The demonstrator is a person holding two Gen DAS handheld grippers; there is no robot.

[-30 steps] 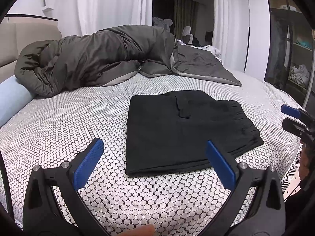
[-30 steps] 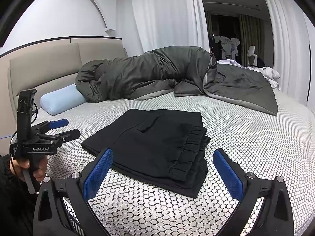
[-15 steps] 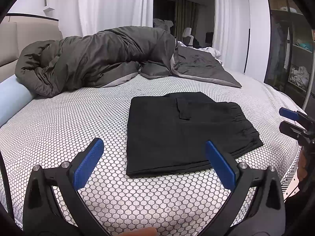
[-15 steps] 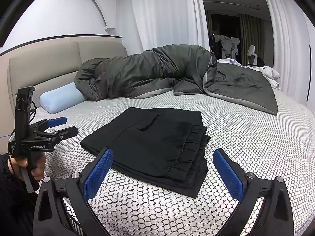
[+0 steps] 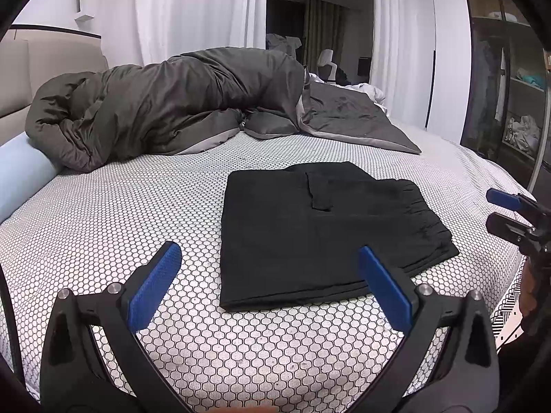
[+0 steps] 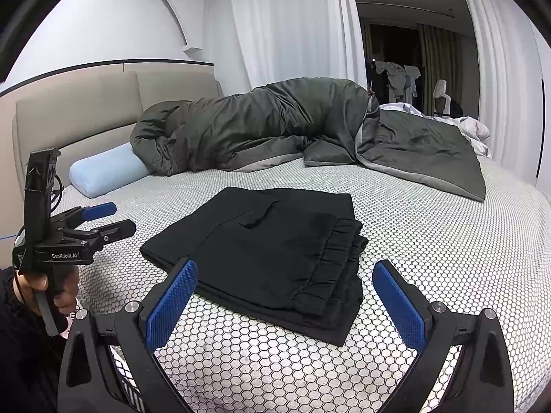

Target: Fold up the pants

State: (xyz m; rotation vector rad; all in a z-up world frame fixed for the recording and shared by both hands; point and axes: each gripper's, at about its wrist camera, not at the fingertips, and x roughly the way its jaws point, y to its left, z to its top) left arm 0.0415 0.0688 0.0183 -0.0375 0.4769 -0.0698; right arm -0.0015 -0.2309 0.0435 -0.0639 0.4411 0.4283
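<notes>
The black pants [image 5: 320, 234] lie folded into a flat rectangle on the bed, with the gathered waistband at its right end [image 6: 330, 261]. My left gripper [image 5: 272, 289] hangs open above the bed's near edge, just short of the pants, holding nothing. My right gripper [image 6: 286, 299] is open too, in front of the waistband end, and empty. Each gripper shows in the other's view: the right gripper [image 5: 506, 213] at the far right edge, the left gripper [image 6: 103, 222] at the left, held by a hand [image 6: 38, 285].
The bed [image 5: 120, 220] has a white honeycomb-pattern cover. A bunched dark grey duvet [image 5: 165, 110] lies across its far side, beside a light blue bolster [image 6: 106, 172] and a beige headboard [image 6: 79, 113]. White curtains and a dark wardrobe [image 5: 506, 79] stand behind.
Both grippers have drawn back slightly from the pants and stayed open. The folded pants have not moved.
</notes>
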